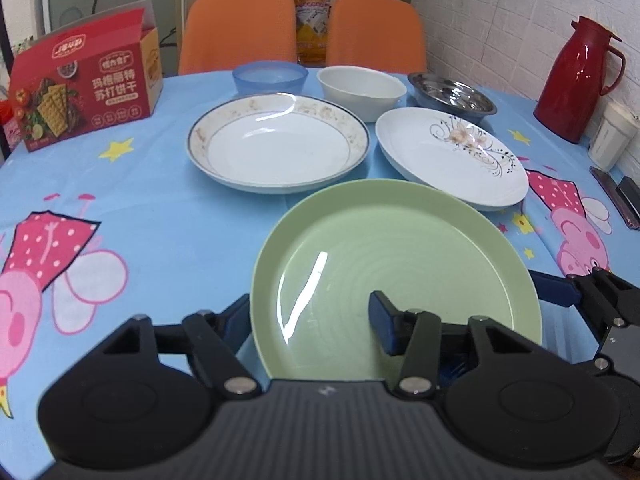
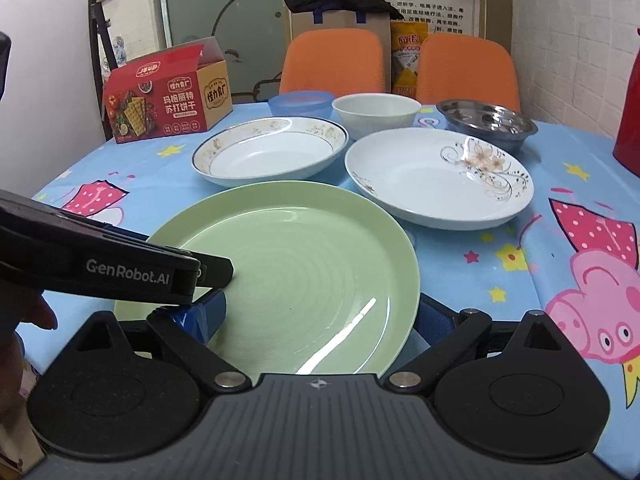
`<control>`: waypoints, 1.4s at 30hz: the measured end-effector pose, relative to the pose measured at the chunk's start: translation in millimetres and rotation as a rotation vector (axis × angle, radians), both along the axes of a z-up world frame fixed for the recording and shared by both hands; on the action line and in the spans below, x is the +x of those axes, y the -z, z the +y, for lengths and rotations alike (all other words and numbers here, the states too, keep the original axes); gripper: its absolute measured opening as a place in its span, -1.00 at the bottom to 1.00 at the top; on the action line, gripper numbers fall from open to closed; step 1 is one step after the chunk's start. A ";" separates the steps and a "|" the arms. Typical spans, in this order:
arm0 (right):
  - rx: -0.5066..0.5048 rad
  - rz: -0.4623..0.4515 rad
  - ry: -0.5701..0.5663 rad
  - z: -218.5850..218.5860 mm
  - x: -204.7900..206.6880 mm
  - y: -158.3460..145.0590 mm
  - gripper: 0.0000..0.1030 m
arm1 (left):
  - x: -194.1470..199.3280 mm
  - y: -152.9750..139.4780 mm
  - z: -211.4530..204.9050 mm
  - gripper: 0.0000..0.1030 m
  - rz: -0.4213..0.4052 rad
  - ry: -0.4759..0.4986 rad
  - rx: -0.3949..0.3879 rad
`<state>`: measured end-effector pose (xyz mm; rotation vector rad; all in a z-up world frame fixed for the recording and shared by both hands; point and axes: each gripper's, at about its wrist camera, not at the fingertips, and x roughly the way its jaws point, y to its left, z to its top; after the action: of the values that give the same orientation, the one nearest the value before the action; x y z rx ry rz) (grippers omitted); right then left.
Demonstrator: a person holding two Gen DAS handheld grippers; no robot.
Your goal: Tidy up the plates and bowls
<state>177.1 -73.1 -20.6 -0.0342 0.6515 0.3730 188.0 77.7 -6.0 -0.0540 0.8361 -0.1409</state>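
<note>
A green plate [image 1: 384,264] [image 2: 304,276] sits near the table's front edge. My left gripper [image 1: 310,322] straddles its left rim, one finger under the rim and one on the plate. My right gripper [image 2: 320,318] straddles its right rim the same way. Both look closed on the rim. Behind it lie a gold-rimmed white plate [image 1: 278,146] [image 2: 270,152] and a floral white plate [image 1: 452,156] [image 2: 438,176]. At the back stand a blue bowl [image 1: 270,76] [image 2: 300,104], a white bowl [image 1: 360,88] [image 2: 376,114] and a steel bowl [image 1: 454,94] [image 2: 486,120].
A red cracker box [image 1: 86,84] [image 2: 168,98] stands at the back left. A red thermos [image 1: 576,80] and a white cup [image 1: 612,136] stand at the right by the wall. Two orange chairs [image 1: 240,28] are behind the table. The blue cartoon tablecloth [image 1: 140,216] covers the table.
</note>
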 end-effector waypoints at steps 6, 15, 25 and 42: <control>0.029 -0.016 -0.098 43.8 -6.8 -5.5 0.68 | -13.8 -10.3 51.5 -0.02 0.010 -0.124 0.018; 0.012 0.030 -0.149 81.6 2.5 5.4 0.69 | -4.8 4.6 78.2 -0.02 0.030 -0.158 0.002; -0.027 0.032 -0.166 81.6 4.7 13.0 0.72 | 0.4 13.9 72.9 0.36 -0.005 -0.129 0.005; 0.054 -0.065 -0.123 39.3 135.5 -39.8 0.69 | 81.0 -23.1 106.2 0.83 -0.094 -0.210 -0.002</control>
<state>312.6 -33.8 19.2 -0.0350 0.5758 0.5061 269.1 183.8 17.1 -0.1357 0.7316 0.0526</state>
